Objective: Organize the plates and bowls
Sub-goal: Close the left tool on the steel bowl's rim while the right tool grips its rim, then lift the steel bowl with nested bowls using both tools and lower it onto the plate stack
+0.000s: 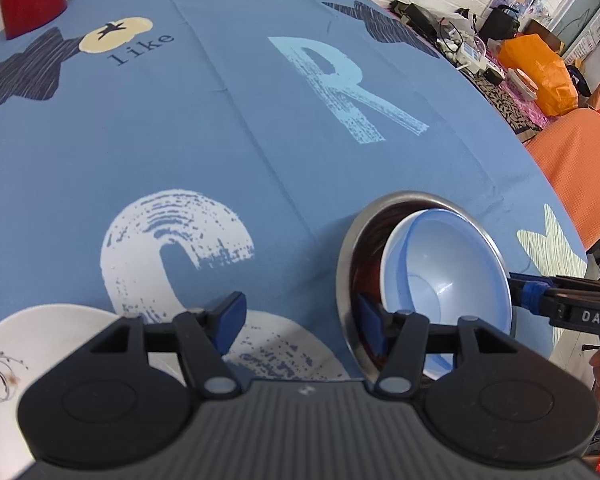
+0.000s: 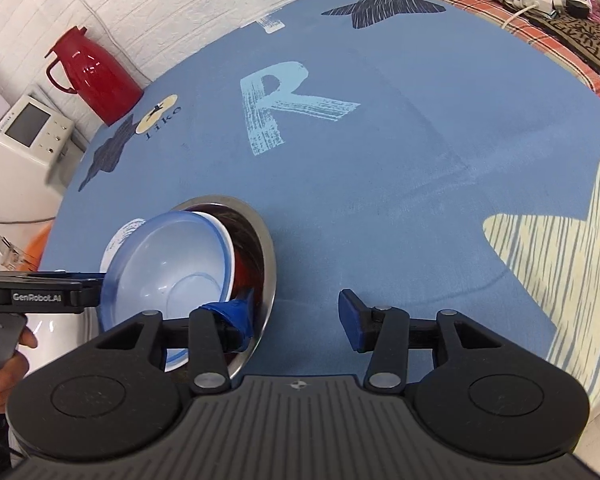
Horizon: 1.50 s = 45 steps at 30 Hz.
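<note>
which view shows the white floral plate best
The left wrist view. The white floral plate sits at lower left beside the open left gripper, with its flower print visible. The right wrist view shows at most a white sliver behind the left gripper, too little to identify.

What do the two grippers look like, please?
Both grippers, left and right, have black linkage arms, blue finger pads, round black discs and a ribbed grey body. White lettering reads "GenRobot.AI" on the left one's side and "DAS" on the right's.

Both grippers, the left gripper (image 1: 300, 320) and the right gripper (image 2: 296, 312), have black linkage arms, blue pads, silver pivot screws and a ribbed grey base. White lettering, probably "GenRobot.AI", marks one side.
</note>
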Each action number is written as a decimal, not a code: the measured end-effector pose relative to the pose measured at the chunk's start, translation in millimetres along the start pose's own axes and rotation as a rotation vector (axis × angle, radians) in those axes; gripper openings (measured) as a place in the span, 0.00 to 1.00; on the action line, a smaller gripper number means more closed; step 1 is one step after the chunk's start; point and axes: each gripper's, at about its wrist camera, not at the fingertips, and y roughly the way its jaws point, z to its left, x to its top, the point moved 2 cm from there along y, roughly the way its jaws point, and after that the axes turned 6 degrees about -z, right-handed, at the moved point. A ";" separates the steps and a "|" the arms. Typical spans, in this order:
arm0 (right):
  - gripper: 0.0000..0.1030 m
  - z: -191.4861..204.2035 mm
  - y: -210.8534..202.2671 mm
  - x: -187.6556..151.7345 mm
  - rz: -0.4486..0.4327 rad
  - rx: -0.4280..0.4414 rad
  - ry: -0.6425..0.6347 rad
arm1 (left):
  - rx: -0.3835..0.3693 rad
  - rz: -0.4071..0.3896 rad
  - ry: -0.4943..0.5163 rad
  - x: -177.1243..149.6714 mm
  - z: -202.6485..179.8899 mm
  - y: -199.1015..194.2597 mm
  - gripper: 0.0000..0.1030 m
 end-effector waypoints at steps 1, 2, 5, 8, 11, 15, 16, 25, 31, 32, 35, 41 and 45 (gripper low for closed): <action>0.30 -0.4 2.8 0.8 0.004 0.002 -0.009 | 0.000 -0.002 0.002 -0.2 0.2 -0.3 0.57; 0.31 -0.7 4.6 0.7 0.005 0.003 -0.017 | -0.002 -0.005 0.003 -1.3 0.0 -1.1 0.57; 0.35 -2.0 6.1 -2.4 -0.026 0.022 -0.059 | 0.005 -0.012 0.013 -2.9 -0.9 -3.0 0.57; 0.38 -4.5 6.7 -2.2 -0.036 0.038 -0.075 | 0.010 -0.014 0.022 -4.1 -3.1 -4.5 0.57; 0.41 -2.7 7.1 -1.3 -0.033 0.034 -0.099 | 0.022 -0.026 0.030 -6.1 -5.2 -6.1 0.56; 0.42 6.8 10.0 2.6 0.003 -0.012 -0.162 | 0.022 -0.027 0.017 -8.3 -6.3 -7.6 0.52; 0.42 9.3 10.3 3.2 0.001 -0.021 -0.186 | 0.022 -0.027 0.013 -8.4 -6.2 -7.8 0.51; 0.35 8.5 26.9 26.1 0.200 0.028 -0.209 | 0.009 -0.017 0.004 -7.8 -4.4 -5.9 0.51; 0.11 30.5 34.8 33.7 0.315 0.044 -0.306 | -0.061 -0.002 -0.065 -8.0 4.9 -4.5 0.37; 0.08 31.9 35.1 33.3 0.319 0.047 -0.308 | -0.072 0.000 -0.081 -8.5 5.8 -5.0 0.35; 0.05 26.9 34.1 32.9 0.315 0.065 -0.276 | -0.105 -0.007 -0.116 -9.7 5.4 -6.5 0.20; 0.01 22.2 33.5 32.9 0.307 0.070 -0.192 | -0.139 0.003 -0.170 -8.6 4.9 -5.2 0.08; 0.00 22.9 33.1 32.6 0.299 0.071 -0.175 | -0.148 0.002 -0.209 -10.3 8.8 -5.7 0.07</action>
